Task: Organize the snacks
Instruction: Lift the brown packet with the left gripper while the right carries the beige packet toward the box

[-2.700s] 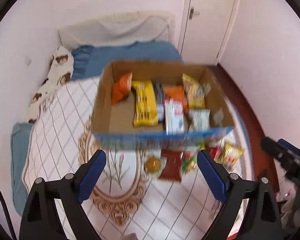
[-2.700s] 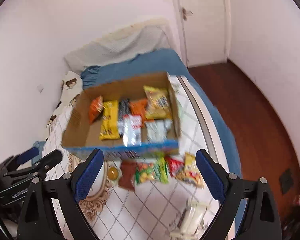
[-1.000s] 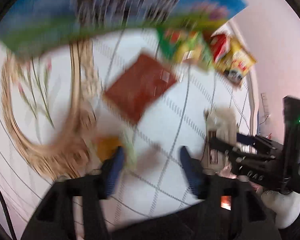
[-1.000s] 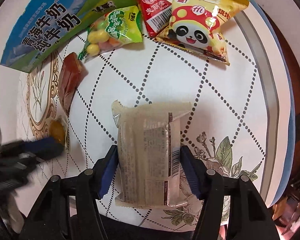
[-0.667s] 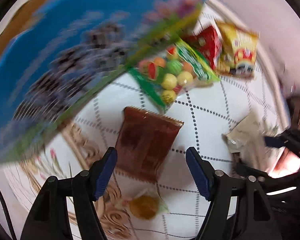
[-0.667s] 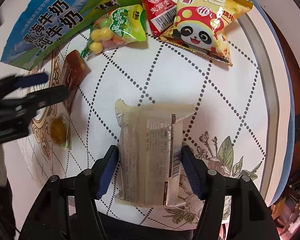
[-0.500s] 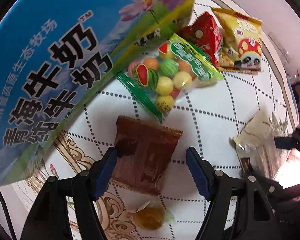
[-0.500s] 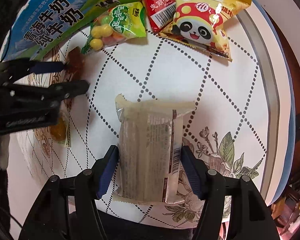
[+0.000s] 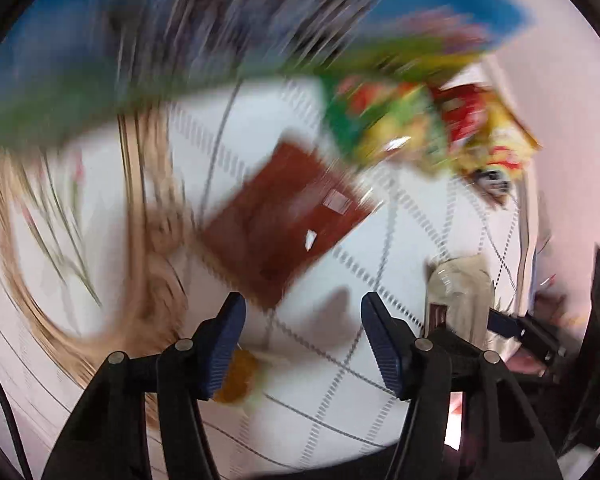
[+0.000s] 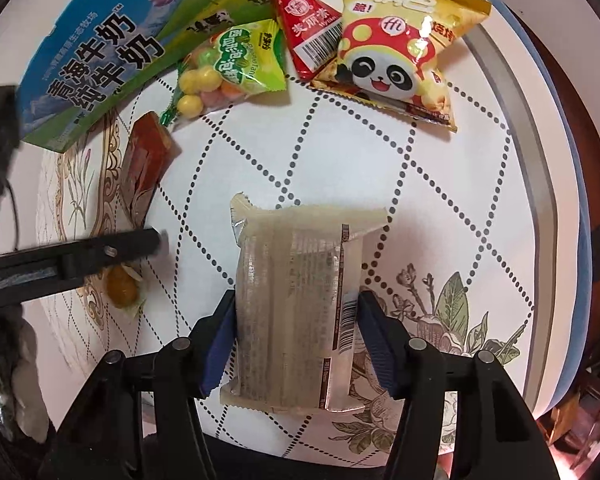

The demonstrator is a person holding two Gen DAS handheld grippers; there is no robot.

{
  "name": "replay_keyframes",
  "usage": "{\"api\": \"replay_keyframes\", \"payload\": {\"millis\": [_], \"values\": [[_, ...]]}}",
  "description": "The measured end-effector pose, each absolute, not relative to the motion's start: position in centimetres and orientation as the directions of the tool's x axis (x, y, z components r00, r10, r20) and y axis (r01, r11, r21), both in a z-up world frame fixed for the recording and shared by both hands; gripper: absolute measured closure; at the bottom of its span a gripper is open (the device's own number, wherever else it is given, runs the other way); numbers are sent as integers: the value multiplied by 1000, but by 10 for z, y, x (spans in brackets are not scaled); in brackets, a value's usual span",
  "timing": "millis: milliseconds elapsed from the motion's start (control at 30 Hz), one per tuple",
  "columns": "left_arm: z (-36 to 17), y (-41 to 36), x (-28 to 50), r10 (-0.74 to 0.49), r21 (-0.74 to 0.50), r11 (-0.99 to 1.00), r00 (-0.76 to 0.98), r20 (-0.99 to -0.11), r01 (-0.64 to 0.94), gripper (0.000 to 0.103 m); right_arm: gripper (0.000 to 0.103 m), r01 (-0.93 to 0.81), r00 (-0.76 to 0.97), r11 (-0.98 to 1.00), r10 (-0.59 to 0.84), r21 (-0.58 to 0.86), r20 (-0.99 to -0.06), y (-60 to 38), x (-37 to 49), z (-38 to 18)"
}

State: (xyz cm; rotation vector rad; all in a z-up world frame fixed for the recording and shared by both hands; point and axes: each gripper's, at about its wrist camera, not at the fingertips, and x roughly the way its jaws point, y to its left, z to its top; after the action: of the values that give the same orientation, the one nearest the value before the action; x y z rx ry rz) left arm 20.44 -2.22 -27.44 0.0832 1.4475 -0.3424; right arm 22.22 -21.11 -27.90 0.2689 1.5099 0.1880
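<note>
My right gripper (image 10: pixel 296 312) is shut on a pale beige snack packet (image 10: pixel 300 288) that lies on the white patterned cloth (image 10: pixel 380 168). My left gripper (image 9: pixel 300 312) is open and empty, just below a brown packet (image 9: pixel 284 216); that view is badly blurred. A small orange candy (image 9: pixel 236 380) lies by its left finger. In the right wrist view the brown packet (image 10: pixel 144 164), the orange candy (image 10: pixel 120 284), a green candy bag (image 10: pixel 236 68), a red triangular packet (image 10: pixel 308 44) and a yellow panda bag (image 10: pixel 400 60) lie in front of the blue milk box (image 10: pixel 92 56).
The left gripper's finger (image 10: pixel 72 260) reaches in from the left in the right wrist view, between the brown packet and the orange candy. The cloth's edge and a blue sheet (image 10: pixel 572 240) run along the right. The beige packet (image 9: pixel 460 292) and right gripper show at the right of the left wrist view.
My left gripper has swung fast, from over the brown packet back toward the orange candy; its view is now blurred. My right gripper stays shut on the beige packet, almost still.
</note>
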Motion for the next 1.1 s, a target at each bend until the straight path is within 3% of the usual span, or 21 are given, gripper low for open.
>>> {"api": "replay_keyframes", "payload": {"millis": [67,200,300,400,500,667,767,867,1100], "values": [[-271,-38,215,-123,-56,912,141,-982,407,28,41,45,48,954,294,297,-954,-214,224,-279],[-291,-69,231,13,136,791,204,-979,597,26,41,43,38,956,290,291,-956,-210,227,-281],[-316,-76,246,48,125,739,133,-990,662,26,41,32,36,958,285,286,-958,-206,229,-279],[-322,-77,260,6,65,748,91,-996,660,26,41,29,33,958,285,286,-958,-205,231,-276],[-317,-71,271,-43,12,778,71,-997,628,42,41,36,30,956,290,291,-957,-206,233,-275],[-318,-35,249,-27,-37,929,-34,-999,369,42,41,50,38,951,303,304,-952,-211,236,-276],[-327,-8,253,-148,-165,975,-118,-982,152,42,41,70,49,945,318,321,-947,-216,242,-280],[-336,10,248,-220,-227,973,-145,-965,35,41,41,62,56,943,325,328,-944,-217,249,-280],[-340,12,236,-253,-275,953,-164,-954,127,34,41,52,26,934,351,352,-936,-221,254,-273]]}}
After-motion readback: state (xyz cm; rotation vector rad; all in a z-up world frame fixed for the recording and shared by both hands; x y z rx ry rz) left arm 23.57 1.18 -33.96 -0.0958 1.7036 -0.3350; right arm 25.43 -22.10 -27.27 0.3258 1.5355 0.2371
